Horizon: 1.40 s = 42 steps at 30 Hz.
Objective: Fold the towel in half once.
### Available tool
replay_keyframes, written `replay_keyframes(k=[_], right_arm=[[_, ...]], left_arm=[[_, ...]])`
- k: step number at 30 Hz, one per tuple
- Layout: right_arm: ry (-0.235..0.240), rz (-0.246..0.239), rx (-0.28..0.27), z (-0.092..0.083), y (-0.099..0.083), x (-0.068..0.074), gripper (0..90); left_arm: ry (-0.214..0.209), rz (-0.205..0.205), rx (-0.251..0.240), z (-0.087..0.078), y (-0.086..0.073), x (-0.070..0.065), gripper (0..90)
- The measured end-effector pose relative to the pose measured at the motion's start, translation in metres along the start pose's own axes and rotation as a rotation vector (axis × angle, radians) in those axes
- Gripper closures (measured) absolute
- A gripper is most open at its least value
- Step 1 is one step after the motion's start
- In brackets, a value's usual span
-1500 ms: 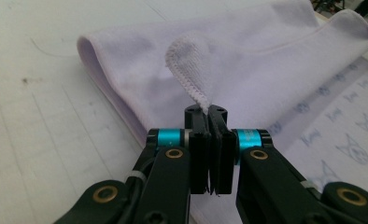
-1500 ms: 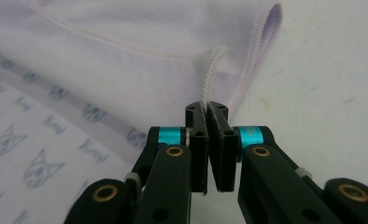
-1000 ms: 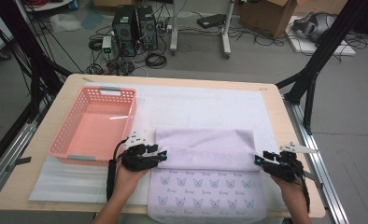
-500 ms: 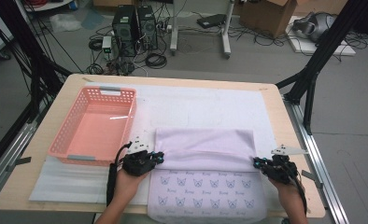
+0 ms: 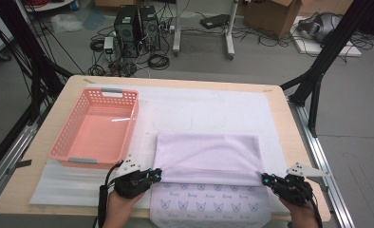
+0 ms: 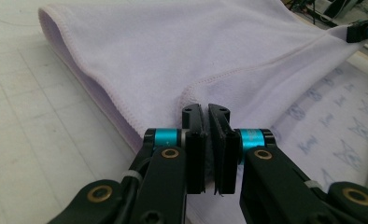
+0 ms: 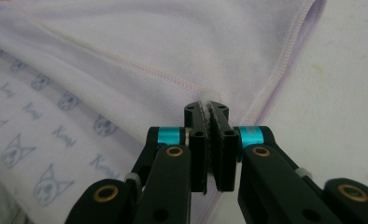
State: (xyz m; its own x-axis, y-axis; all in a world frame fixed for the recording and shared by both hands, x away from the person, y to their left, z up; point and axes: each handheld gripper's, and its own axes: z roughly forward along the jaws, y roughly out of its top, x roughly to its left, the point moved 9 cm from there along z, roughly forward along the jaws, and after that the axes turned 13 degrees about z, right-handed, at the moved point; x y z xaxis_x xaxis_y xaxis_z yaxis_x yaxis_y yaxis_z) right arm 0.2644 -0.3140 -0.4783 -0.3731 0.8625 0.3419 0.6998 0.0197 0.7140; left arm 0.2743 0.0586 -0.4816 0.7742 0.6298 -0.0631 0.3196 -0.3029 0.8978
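Towel (image 5: 206, 156) lies long axis crosswise, folded edge nearest.

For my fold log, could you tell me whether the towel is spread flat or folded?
Folded partway: the towel has its plain side doubled over the printed side.

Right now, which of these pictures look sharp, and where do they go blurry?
High view: even light, soft, slightly grainy; sheen inside the pink basket. Left gripper view: towel stitching crisp, far corner blurred. Right gripper view: hem sharp, printed cloth at the left edge softer.
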Motion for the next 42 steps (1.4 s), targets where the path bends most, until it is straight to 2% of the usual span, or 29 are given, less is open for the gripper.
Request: replay_keyframes(k=[9, 13, 16, 17, 19, 21, 22, 24, 26, 28, 33, 39, 42], right_arm=[[0.006, 0.024, 0.001, -0.031, -0.032, 0.014, 86.9], [0.001, 0.022, 0.018, -0.04, -0.044, 0.02, 86.8], [-0.003, 0.012, 0.037, -0.043, -0.05, 0.024, 86.6], [0.0, 0.006, 0.04, -0.042, -0.051, 0.024, 84.3], [0.004, 0.033, 0.029, -0.04, -0.048, 0.022, 73.1], [0.011, 0.063, -0.011, -0.04, -0.04, 0.018, 66.7], [0.016, 0.074, -0.033, -0.04, -0.035, 0.016, 66.3], [0.018, 0.088, -0.067, -0.038, -0.027, 0.013, 67.0], [0.005, 0.077, -0.087, -0.033, -0.019, 0.009, 69.3], [-0.01, 0.082, -0.089, -0.027, -0.014, 0.007, 70.9], [-0.054, 0.051, -0.079, -0.007, -0.001, -0.002, 72.3], [-0.066, 0.002, -0.044, 0.017, 0.011, -0.013, 73.4], [-0.065, -0.003, -0.034, 0.032, 0.023, -0.019, 73.8]], left_arm=[[-0.055, 0.003, 0.02, -0.027, -0.019, -0.035, 85.0], [-0.069, -0.002, 0.028, -0.034, -0.025, -0.044, 84.9], [-0.074, -0.005, 0.026, -0.036, -0.025, -0.045, 84.2], [-0.076, -0.007, 0.021, -0.036, -0.025, -0.043, 82.8], [-0.055, -0.028, 0.013, -0.036, -0.025, -0.037, 70.5], [-0.034, -0.042, -0.016, -0.038, -0.021, -0.027, 57.9], [-0.025, -0.056, -0.034, -0.039, -0.019, -0.023, 55.2], [-0.014, -0.062, -0.073, -0.04, -0.012, -0.016, 53.3], [-0.006, -0.069, -0.092, -0.038, -0.008, -0.009, 51.7], [0.005, -0.069, -0.089, -0.033, -0.007, -0.003, 51.0], [0.006, -0.07, -0.077, -0.014, -0.001, 0.011, 50.5], [0.001, -0.063, -0.067, 0.008, 0.009, 0.025, 50.8], [-0.008, -0.064, -0.055, 0.02, 0.014, 0.031, 51.1]])
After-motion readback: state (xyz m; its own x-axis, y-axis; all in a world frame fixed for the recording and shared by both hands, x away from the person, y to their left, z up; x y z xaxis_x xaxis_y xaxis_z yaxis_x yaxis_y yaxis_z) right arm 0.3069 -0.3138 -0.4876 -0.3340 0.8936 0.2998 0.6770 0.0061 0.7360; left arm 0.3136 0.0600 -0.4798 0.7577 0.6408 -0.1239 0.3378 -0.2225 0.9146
